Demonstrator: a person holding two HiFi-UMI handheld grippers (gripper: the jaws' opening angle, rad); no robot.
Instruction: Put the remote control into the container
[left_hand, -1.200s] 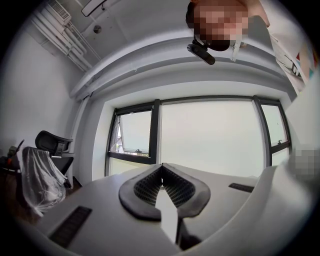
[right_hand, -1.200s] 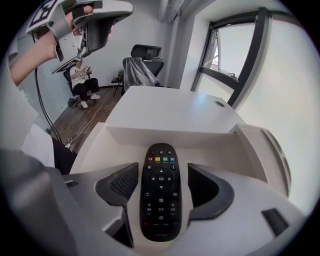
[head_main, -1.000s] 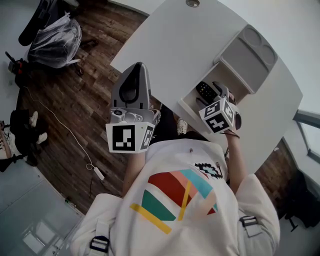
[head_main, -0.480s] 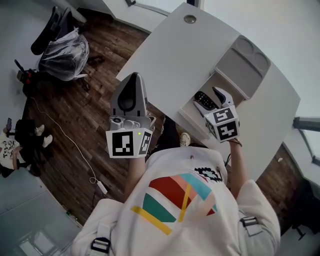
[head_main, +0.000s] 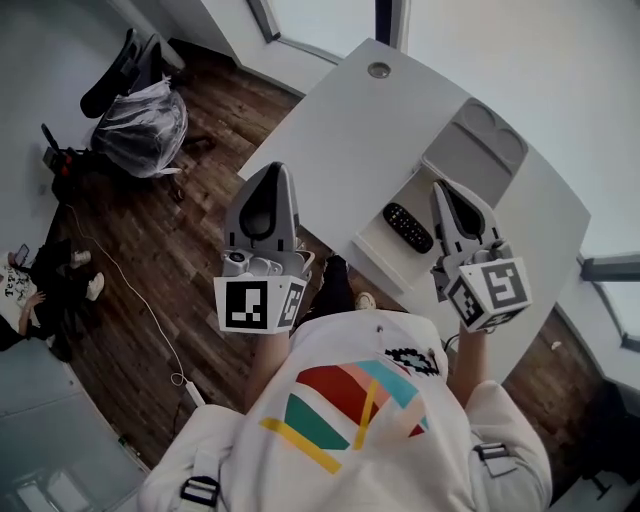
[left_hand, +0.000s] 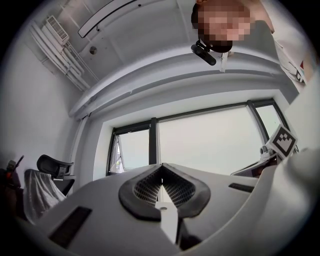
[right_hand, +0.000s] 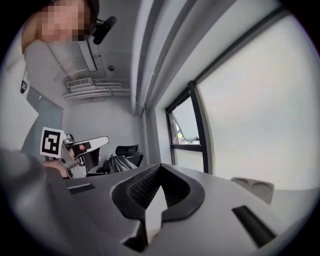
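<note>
Head camera (left_hand: 206, 52) overhead, facing steeply down, table (head_main: 350, 130) at 1 o'clock, left tool (head_main: 273, 170) and right tool (head_main: 441, 186) cameras close behind their jaws, tilted up toward windows (left_hand: 210, 145), each glimpsing the other.

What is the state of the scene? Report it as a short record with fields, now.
remote control: lying inside the container, free of both tongs
container: open, on the white table
grey lid: on the table beside the container
left tongs: shut, empty, near the table's edge
right tongs: shut, empty, over the container's right end
task: looks done
</note>
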